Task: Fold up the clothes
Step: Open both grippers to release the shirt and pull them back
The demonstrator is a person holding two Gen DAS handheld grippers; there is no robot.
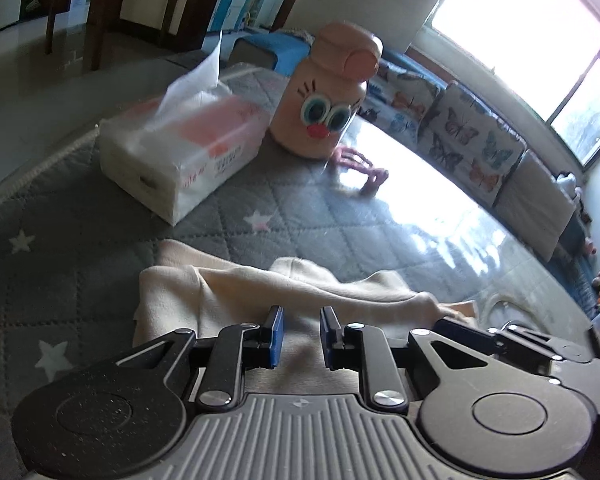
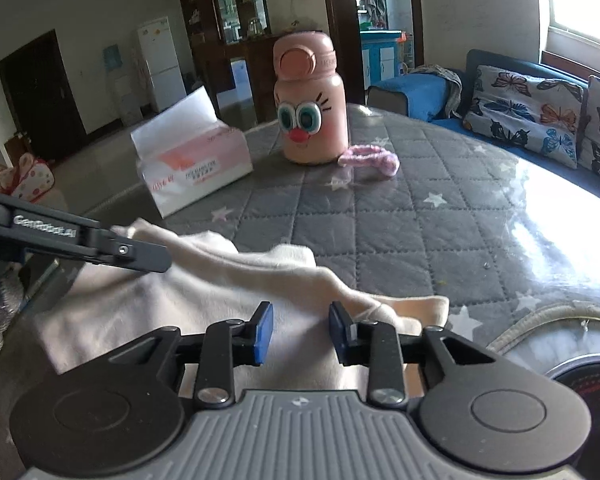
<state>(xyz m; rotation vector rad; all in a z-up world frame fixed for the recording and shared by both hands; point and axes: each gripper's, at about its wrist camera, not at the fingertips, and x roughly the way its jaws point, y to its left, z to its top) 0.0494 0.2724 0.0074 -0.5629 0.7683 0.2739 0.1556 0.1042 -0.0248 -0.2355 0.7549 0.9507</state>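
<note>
From the left wrist, the left gripper [image 1: 301, 336] hangs over the near part of the cream garment [image 1: 236, 296], fingers released with a gap between the blue pads and no cloth in them. The garment lies rumpled on the grey quilted counter [image 1: 100, 272], near the tissue box [image 1: 180, 148]. I'd pinch one clean edge, not the ridge.

From the right wrist, the right gripper [image 2: 301, 332] is likewise parted above the garment's near side, empty. The pink bottle [image 2: 310, 108] stands well apart. Both should lift together and lay the fold flat.
</note>
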